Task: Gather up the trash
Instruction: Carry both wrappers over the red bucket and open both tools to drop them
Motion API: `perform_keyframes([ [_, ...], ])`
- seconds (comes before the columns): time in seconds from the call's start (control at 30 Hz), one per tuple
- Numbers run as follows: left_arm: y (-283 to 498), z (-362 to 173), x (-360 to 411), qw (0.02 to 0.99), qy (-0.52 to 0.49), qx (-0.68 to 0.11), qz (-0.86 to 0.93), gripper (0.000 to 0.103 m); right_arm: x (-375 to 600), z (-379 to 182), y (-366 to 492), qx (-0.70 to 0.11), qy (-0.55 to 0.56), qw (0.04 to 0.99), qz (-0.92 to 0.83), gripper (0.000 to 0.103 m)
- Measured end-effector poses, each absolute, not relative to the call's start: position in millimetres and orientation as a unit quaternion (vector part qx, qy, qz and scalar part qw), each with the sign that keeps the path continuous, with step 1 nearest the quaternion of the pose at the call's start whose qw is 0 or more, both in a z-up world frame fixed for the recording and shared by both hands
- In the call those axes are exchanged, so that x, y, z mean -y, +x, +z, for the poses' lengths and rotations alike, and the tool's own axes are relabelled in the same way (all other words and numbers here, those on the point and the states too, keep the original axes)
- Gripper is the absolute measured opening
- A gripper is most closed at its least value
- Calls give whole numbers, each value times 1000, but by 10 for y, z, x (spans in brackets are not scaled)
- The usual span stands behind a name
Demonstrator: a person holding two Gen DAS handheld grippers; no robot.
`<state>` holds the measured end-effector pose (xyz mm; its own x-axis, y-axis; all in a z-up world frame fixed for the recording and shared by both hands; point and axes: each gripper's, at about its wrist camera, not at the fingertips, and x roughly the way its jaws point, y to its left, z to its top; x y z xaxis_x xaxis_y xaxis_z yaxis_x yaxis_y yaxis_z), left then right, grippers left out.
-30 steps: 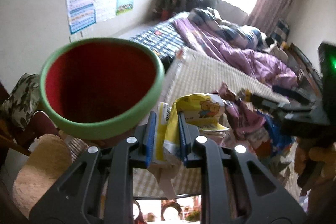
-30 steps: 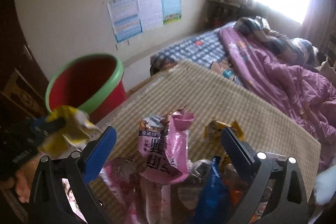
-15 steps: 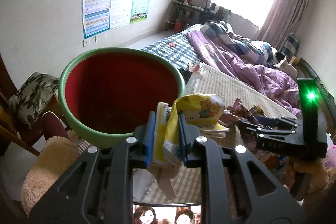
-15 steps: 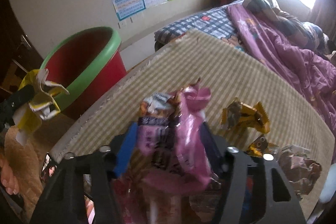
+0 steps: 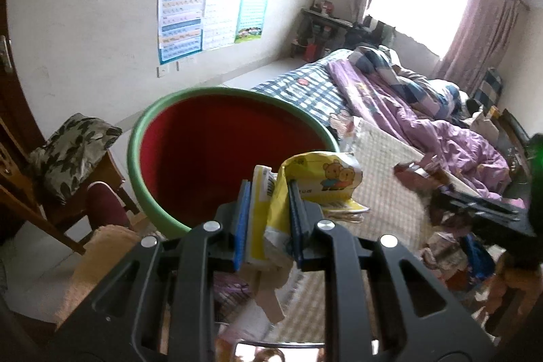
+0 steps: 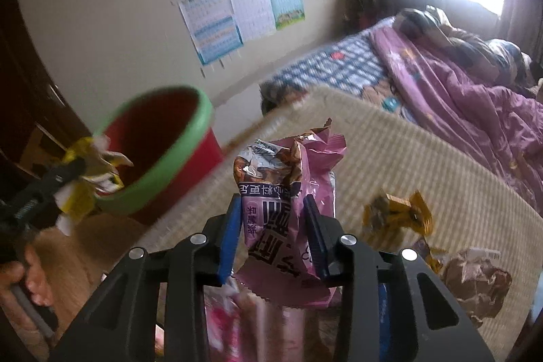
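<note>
While the left tool (image 5: 268, 223) pinches a yellow wrapper (image 5: 319, 182) just beside the red bin (image 5: 217, 158), the right tool (image 6: 275, 233) clamps a pink snack bag (image 6: 288, 192) farther from that bin.

Your crumpled yellow bear-printed wrapper (image 5: 315, 189) hangs beside the green-rimmed red bucket (image 5: 217, 155); your pink snack bag (image 6: 288, 209) stands upright, pinched.

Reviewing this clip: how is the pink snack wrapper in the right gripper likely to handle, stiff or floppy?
Probably floppy: the pink snack wrapper crumples and folds above the right gripper. Likely light, since a narrow pinch holds it up. Its glossy film may be slippery.
</note>
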<state>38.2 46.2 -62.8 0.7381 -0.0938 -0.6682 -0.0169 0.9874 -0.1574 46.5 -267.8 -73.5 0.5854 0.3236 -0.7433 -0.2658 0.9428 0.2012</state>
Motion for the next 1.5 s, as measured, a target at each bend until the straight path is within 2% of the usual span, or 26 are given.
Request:
perform_keyframes([
  [0.47,656,-772,-682,921,-65,-381,40,20,1880,-355,694,-382,42,878,285,36],
  [1.0,1009,-927,-803,913,-76,-398,53,22,1346,-643,901,-424,37,851,307,36],
  [1.1,1030,-959,-798,911,-75,-401,50,30,1336,-668,911,-427,39,851,305,37],
  [1.2,1011,-951,-806,914,-77,-394,50,52,1342,-699,935,-428,40,851,302,37],
  [1.33,969,-901,-799,921,-75,-378,53,63,1344,-708,935,-428,39,851,302,37],
  [1.5,947,-874,-789,925,-70,-370,56,68,1355,-696,951,-427,39,851,303,40],
])
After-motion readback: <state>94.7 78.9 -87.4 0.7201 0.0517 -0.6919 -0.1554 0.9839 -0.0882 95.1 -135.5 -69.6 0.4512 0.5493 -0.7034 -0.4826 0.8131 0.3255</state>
